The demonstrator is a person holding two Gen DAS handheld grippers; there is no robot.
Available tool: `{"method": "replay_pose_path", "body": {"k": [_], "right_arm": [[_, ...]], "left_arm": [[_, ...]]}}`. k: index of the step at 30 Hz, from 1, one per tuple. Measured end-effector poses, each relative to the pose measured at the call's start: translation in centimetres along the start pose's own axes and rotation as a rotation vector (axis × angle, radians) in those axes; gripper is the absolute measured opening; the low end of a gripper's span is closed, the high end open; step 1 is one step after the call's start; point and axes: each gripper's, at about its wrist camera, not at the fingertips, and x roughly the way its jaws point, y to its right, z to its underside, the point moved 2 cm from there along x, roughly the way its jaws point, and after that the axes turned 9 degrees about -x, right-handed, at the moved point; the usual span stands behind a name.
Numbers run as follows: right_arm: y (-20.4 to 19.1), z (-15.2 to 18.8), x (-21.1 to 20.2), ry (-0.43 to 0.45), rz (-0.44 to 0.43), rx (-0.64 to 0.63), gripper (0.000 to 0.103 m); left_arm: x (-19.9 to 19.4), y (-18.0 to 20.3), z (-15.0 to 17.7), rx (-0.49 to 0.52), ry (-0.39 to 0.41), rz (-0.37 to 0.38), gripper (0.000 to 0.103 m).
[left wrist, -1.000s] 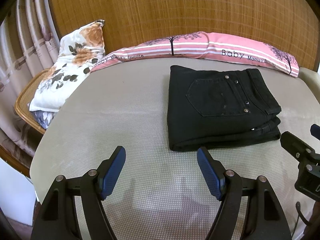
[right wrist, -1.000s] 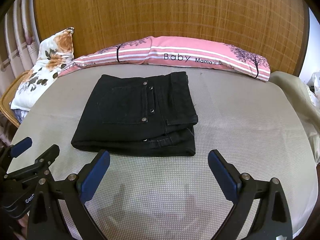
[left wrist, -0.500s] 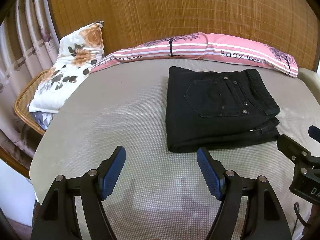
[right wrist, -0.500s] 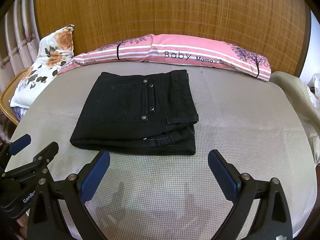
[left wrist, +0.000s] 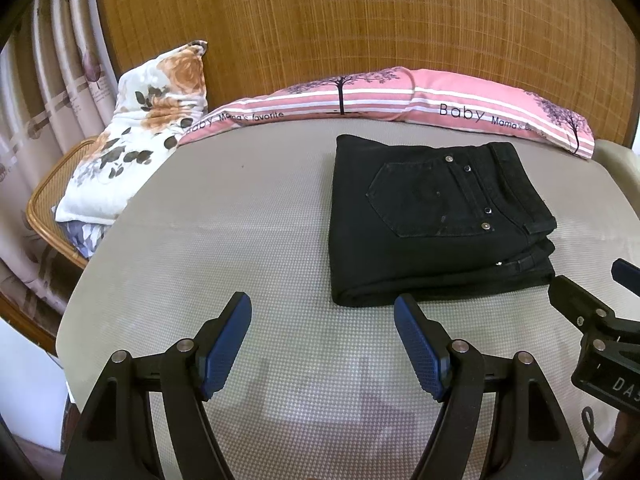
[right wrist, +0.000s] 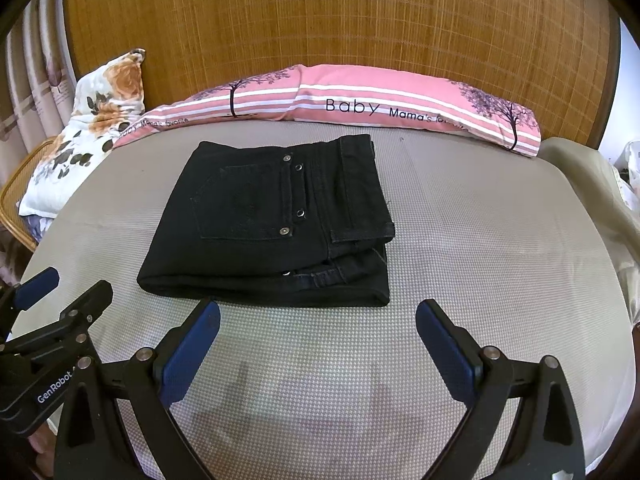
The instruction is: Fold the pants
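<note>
both grippers' jaws wide apart

A grey woven-textured mattress (right wrist: 460, 240) fills the middle of the room. Behind it stands a tall woven bamboo headboard (right wrist: 340, 20). Along the mattress's far edge lies a long pink striped pillow (right wrist: 360, 100) printed "Baby". At its left end a floral pillow (left wrist: 148, 128) leans over a rattan chair (left wrist: 48, 196), with pleated curtains (left wrist: 48, 80) beyond. Daylight is soft.
</note>
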Motion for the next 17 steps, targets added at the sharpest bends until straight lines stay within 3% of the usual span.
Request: {"method": "replay_pose_path", "body": {"k": [17], "right_arm": [[0.5,0.0,0.2,-0.008,-0.008,0.005,0.097]], "left_arm": [[-1.1,0.6,0.2,-0.009,0.008,0.056,0.074]]}}
